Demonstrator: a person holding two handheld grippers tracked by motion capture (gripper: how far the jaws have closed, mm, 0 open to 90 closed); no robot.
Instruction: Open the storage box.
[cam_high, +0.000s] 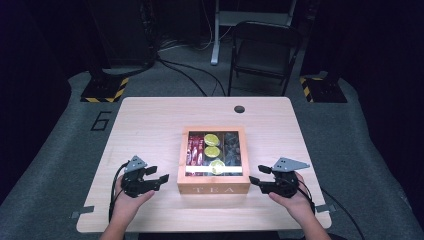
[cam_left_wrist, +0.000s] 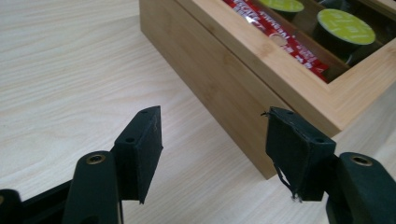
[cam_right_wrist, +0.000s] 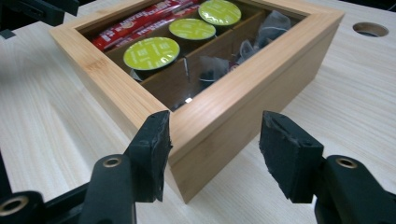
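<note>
Both tongs part-open | left (cam_left_wrist: 215, 154) empty | right (cam_right_wrist: 215, 154) straddling tea box (cam_right_wrist: 224, 116) corner, seemingly untouched

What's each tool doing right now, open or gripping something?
Left tool: open, empty, beside the tea box.
Right tool: open, straddling the box corner.

dark room, grey floor mat (cam_high: 60, 150), a black folding chair (cam_high: 264, 50) behind the pale wooden table (cam_high: 150, 120).

Tea box (cam_high: 213, 189) pale smooth bamboo, glossy clear lid pane; table (cam_high: 150, 120) matt light wood grain.
</note>
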